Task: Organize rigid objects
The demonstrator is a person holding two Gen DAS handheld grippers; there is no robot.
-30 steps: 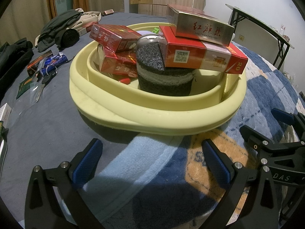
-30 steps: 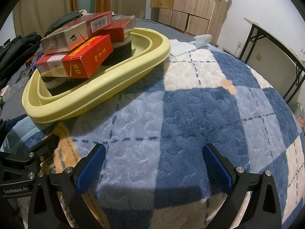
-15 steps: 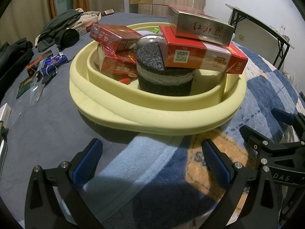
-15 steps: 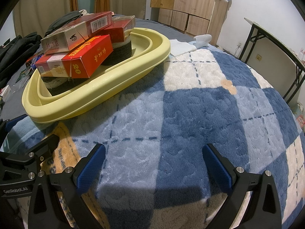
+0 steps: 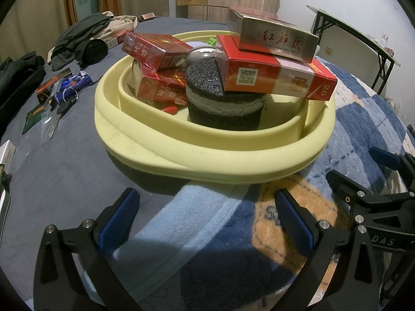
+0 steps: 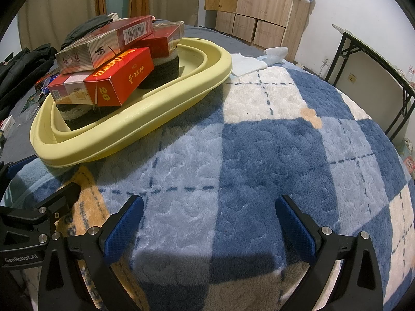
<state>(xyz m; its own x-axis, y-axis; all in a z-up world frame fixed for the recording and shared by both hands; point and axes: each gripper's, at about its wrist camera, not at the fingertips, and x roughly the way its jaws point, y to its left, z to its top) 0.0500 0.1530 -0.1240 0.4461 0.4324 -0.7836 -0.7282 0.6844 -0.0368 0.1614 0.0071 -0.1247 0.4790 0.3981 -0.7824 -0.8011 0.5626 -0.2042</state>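
A pale yellow basin (image 5: 207, 155) sits on the bed. In it stands a dark grey foam cylinder (image 5: 223, 103) with a metal can (image 5: 201, 53) behind it. A long red carton (image 5: 275, 75) lies on the cylinder, and a silver-red carton (image 5: 275, 36) lies on top of that. Red cigarette packs (image 5: 155, 49) are piled at the basin's left. My left gripper (image 5: 207, 217) is open and empty, just in front of the basin. My right gripper (image 6: 207, 223) is open and empty over the blue checked blanket (image 6: 272, 142), right of the basin (image 6: 145, 119).
Left of the basin on the grey sheet lie keys (image 5: 64, 96), small packets (image 5: 52, 83) and dark clothes (image 5: 83, 39). A folding table (image 6: 376, 59) and wooden cabinets (image 6: 259, 7) stand at the back right. A pale cloth (image 6: 259, 57) lies behind the basin.
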